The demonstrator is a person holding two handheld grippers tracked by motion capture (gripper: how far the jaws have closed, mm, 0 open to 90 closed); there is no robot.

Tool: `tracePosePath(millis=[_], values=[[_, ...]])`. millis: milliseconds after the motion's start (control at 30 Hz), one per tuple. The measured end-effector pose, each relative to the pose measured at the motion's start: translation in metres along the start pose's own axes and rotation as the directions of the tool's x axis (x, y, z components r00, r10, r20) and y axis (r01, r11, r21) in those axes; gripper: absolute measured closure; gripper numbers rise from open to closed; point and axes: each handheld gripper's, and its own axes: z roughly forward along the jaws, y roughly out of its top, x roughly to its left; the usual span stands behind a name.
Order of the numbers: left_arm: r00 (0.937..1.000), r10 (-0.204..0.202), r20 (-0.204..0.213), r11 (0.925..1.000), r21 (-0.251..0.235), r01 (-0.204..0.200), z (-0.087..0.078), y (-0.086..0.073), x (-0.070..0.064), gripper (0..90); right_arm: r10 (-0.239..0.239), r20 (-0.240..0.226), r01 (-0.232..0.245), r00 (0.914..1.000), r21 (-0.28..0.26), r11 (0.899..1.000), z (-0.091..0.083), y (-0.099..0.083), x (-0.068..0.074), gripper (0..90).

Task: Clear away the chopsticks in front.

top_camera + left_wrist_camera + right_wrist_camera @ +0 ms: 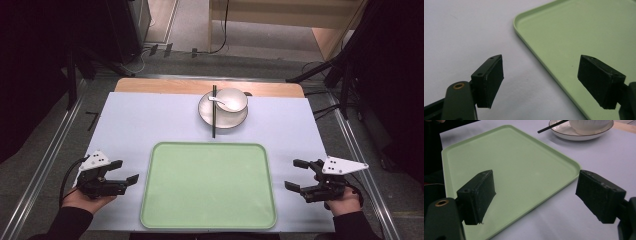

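Note:
A pale green tray lies empty at the near middle of the white table. Beyond its far edge a white plate carries a white bowl with a white spoon in it, and black chopsticks lie across the plate's left side. My left gripper rests left of the tray, open, nothing between its jaws; its own view has the tray's corner ahead. My right gripper sits right of the tray, open and empty, facing the tray, with the plate farther off.
A wooden strip runs along the table's far edge. Metal rails flank both sides of the table. Dark stands and cables crowd the floor at the back right.

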Motion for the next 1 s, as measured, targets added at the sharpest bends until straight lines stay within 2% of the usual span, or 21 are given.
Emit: tracePosePath(millis=[133,233,467,933,1000], values=[[0.9999,-0.004,0.010,1.0000,-0.008,0.004,0.0006,-0.0011,0.0025,21.0,-0.001,-0.002,0.001,1.0000,0.001,1.000,0.0001,0.0001,0.0006,16.2],[0.9993,-0.028,0.023,0.9995,-0.016,0.028,0.0008,-0.0016,0.0044,21.3,-0.001,-0.002,0.001,1.0000,0.001,1.000,-0.0001,-0.0001,0.0006,16.2],[0.9988,-0.023,0.042,0.9994,-0.024,0.024,-0.0011,-0.0032,0.0043,31.1,-0.001,-0.005,0.001,1.0000,0.003,1.000,0.0005,0.0003,0.0009,16.2],[0.9988,-0.039,0.028,0.9988,-0.028,0.040,-0.0022,-0.0037,0.0079,33.6,-0.001,-0.013,0.001,0.9999,0.011,1.000,0.0011,0.0000,0.0017,16.3],[0.9984,-0.040,0.040,0.9988,-0.027,0.041,-0.0020,-0.0040,0.0078,35.6,-0.002,-0.013,0.002,0.9999,0.012,1.000,0.0011,-0.0001,0.0017,16.3]])
